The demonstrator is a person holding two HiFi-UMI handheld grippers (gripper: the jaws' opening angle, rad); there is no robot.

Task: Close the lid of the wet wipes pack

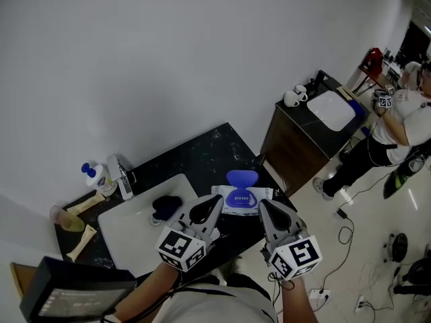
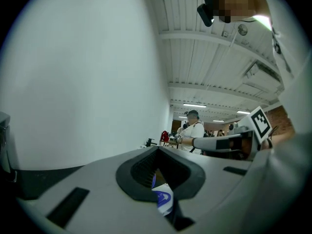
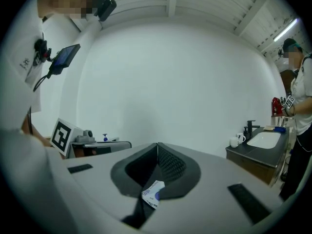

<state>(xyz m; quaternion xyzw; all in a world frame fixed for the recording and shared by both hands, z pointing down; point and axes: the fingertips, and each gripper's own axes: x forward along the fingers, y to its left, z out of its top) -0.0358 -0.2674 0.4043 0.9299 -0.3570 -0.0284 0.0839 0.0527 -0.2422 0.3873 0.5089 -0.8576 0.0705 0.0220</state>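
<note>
The wet wipes pack (image 1: 250, 200) lies flat on the dark counter (image 1: 202, 157), just right of the sink. Its blue lid (image 1: 242, 178) stands open, tipped up toward the wall. My left gripper (image 1: 215, 206) is shut and hovers just left of the pack's near edge. My right gripper (image 1: 264, 208) is also shut, just right of that edge. Neither gripper touches the pack. In the left gripper view the jaws meet at their tips (image 2: 157, 150), and a slice of the pack (image 2: 163, 199) shows below them. The right gripper view shows the same: closed tips (image 3: 157, 145) over a corner of the pack (image 3: 153, 194).
A white sink basin (image 1: 128, 231) holds a dark object (image 1: 165, 206); a faucet (image 1: 121, 175), a soap bottle (image 1: 97, 177) and wooden brushes (image 1: 81, 206) stand behind it. A second counter (image 1: 306, 136) with mugs (image 1: 293, 96) is at right, near a person (image 1: 397, 123). Cables (image 1: 347, 237) cross the floor.
</note>
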